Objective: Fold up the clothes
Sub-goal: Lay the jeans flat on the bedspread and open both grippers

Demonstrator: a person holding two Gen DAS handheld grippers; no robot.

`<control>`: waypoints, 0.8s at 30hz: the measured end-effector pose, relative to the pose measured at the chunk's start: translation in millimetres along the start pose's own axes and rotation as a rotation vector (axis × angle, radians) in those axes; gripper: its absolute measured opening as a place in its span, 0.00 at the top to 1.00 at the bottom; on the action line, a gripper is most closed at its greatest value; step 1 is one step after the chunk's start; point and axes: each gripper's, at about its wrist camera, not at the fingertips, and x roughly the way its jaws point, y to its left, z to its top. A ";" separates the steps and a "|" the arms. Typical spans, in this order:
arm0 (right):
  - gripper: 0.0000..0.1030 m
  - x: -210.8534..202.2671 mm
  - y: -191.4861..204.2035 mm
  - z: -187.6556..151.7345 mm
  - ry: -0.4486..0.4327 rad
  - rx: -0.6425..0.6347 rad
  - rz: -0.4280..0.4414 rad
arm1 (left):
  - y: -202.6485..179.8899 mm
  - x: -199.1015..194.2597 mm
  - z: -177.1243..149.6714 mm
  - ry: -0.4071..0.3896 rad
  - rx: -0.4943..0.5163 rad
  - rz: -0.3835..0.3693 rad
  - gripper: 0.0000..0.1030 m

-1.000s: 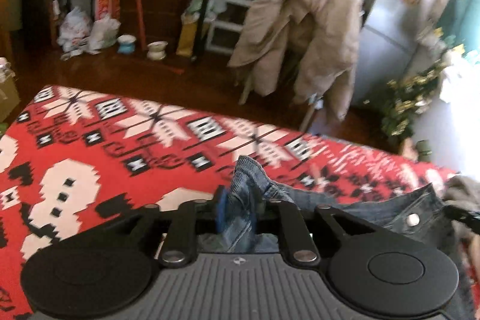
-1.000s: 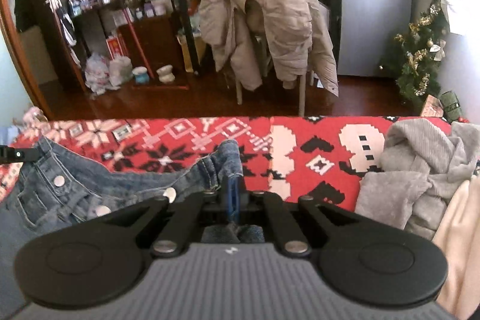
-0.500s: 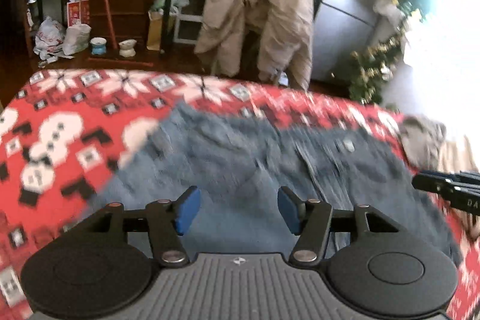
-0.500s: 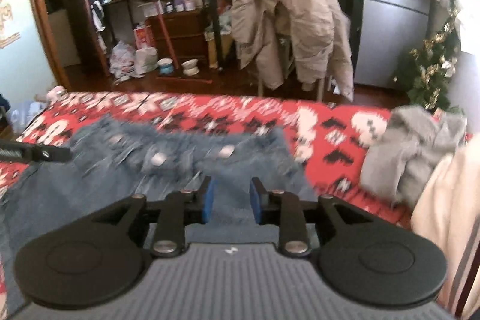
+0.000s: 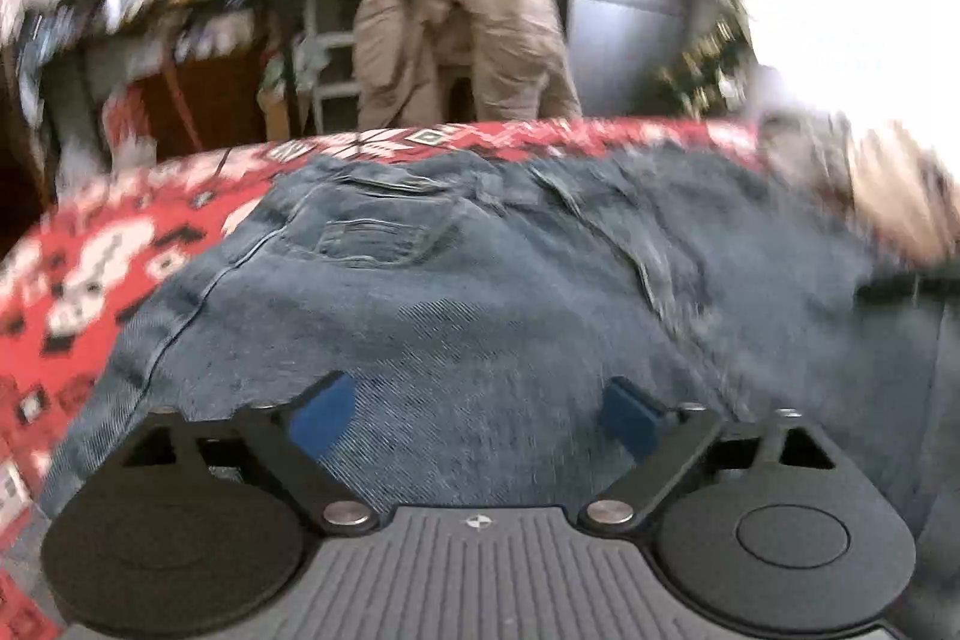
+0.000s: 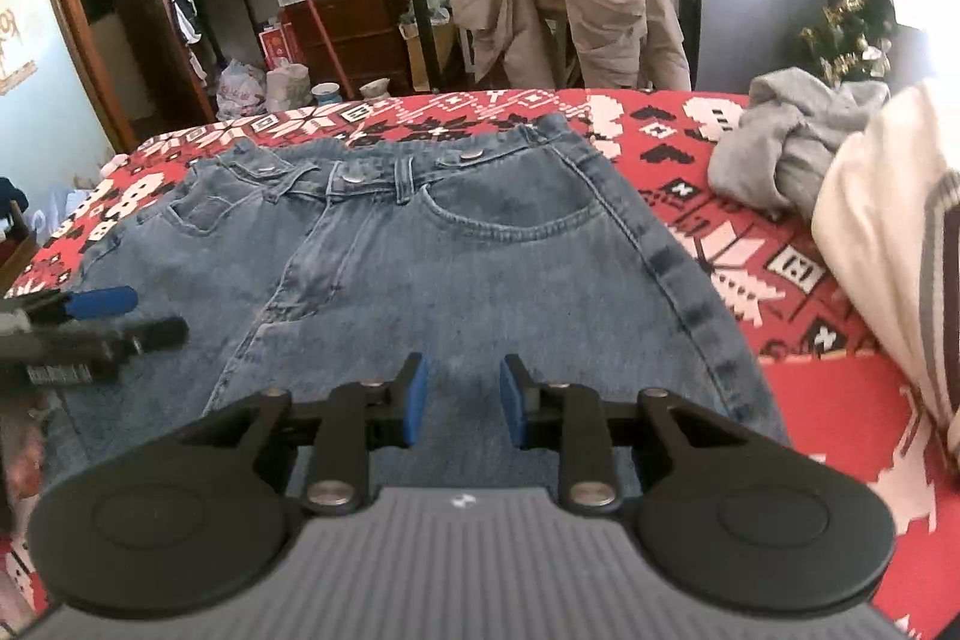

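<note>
Jeans [image 6: 456, 244] flat, waistband far (legs toward cameras); both grippers' jaws apart, empty.

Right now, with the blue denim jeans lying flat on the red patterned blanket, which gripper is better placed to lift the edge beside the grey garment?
Probably the right gripper: it is open above the blue denim jeans, nearer that edge; the left gripper is at the far side.
</note>
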 end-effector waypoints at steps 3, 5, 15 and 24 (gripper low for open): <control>0.72 -3.8 -0.6 -2.6 0.003 0.008 0.002 | -0.8 2.1 -1.0 0.003 0.012 0.000 0.00; 0.72 -5.5 -0.2 -2.8 0.009 0.010 0.002 | -0.5 2.9 -1.8 0.003 0.014 0.000 0.00; 0.65 -12.0 -3.5 -0.1 0.011 0.025 -0.015 | -0.7 3.1 -2.8 0.002 0.013 0.002 0.00; 0.58 -14.3 3.1 8.7 0.006 -0.012 -0.028 | -1.0 2.9 -3.3 0.002 0.013 0.002 0.00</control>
